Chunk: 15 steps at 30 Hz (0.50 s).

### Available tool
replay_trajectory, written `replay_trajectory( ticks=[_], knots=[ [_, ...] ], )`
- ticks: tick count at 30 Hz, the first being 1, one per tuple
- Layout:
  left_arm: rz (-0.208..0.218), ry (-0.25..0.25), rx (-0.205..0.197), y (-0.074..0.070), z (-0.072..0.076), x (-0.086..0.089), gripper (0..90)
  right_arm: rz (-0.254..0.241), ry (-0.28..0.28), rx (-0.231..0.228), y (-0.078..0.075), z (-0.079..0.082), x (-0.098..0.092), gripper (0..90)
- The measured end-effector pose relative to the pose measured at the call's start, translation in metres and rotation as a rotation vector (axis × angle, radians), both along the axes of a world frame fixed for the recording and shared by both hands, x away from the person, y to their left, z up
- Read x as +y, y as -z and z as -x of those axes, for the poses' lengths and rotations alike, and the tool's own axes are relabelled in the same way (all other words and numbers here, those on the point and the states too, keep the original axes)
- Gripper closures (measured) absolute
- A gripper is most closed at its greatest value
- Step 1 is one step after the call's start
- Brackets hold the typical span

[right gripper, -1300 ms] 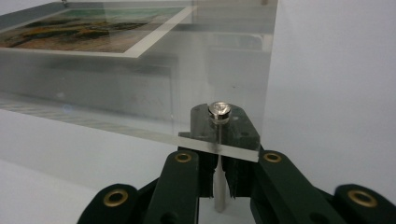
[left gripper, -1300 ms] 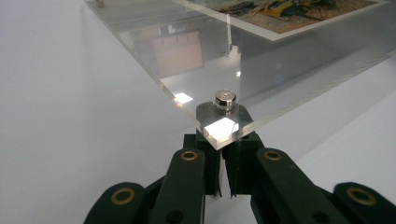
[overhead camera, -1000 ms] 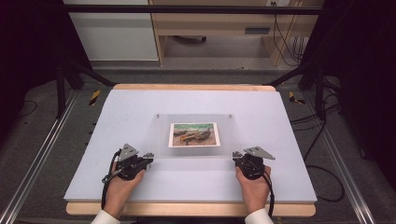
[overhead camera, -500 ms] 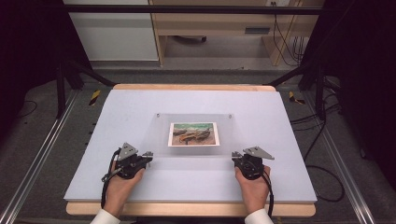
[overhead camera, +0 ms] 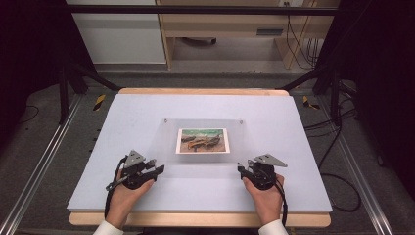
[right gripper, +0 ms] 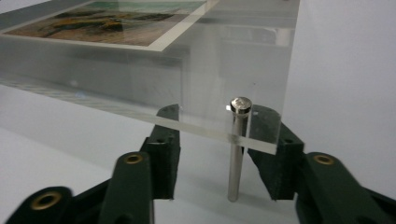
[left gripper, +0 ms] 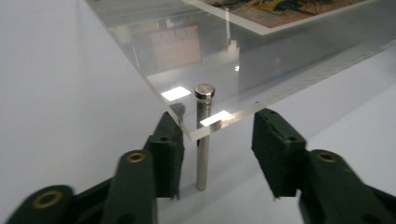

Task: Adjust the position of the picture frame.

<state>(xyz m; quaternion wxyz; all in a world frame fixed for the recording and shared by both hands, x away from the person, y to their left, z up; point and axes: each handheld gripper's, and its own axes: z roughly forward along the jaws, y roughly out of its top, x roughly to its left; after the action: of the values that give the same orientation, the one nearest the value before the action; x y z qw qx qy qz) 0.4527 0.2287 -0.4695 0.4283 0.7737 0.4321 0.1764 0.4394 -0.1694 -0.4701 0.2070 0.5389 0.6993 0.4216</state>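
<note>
Both claws just opened, left claw point(left gripper: 217, 154), right claw point(right gripper: 224, 154), metal posts between jaws

In the left gripper view, the clear acrylic panel point(left gripper: 261, 56) and the colour landscape print point(left gripper: 280, 9) under it run off the top and right edges. In the right gripper view, both run off the top and left edges. In the high view, the print's subject is too small to make out, and the bottom edge cuts off both forearms.
</note>
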Motion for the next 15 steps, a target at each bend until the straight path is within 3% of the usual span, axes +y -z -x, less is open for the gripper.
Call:
replay_trajectory(
  ticks=[1,3,4,5,6,7,11,14,15],
  knots=[
    [0.000,0.000,0.000,0.000,0.000,0.000,46.6,0.000,0.000,0.000,0.000,0.000,0.000,50.0],
    [-0.004,0.017,0.014,0.001,0.001,0.000,43.4,0.016,-0.015,0.005,-0.002,0.003,-0.002,41.2],
    [0.009,0.029,0.020,0.000,0.003,0.000,37.2,0.016,-0.014,0.002,-0.005,0.007,-0.006,35.3],
    [0.009,0.029,0.020,0.000,0.003,0.000,34.9,0.016,-0.014,0.002,-0.005,0.007,-0.006,35.3],
    [0.028,0.037,0.021,-0.004,0.004,0.000,32.7,0.013,-0.023,-0.001,-0.007,0.008,-0.010,28.8],
    [0.028,0.037,0.021,-0.004,0.004,0.000,29.0,0.013,-0.023,-0.001,-0.007,0.008,-0.010,28.8],
    [0.066,0.049,0.016,-0.010,0.006,0.005,21.1,-0.025,-0.032,-0.001,-0.012,0.009,-0.019,19.5],
    [0.107,0.033,-0.022,-0.019,0.010,0.010,17.1,-0.047,-0.040,-0.008,-0.016,0.008,-0.022,15.9],
    [0.119,0.035,-0.039,-0.024,0.011,0.013,14.9,-0.050,-0.046,-0.030,-0.019,0.008,-0.022,13.6]
  ],
)
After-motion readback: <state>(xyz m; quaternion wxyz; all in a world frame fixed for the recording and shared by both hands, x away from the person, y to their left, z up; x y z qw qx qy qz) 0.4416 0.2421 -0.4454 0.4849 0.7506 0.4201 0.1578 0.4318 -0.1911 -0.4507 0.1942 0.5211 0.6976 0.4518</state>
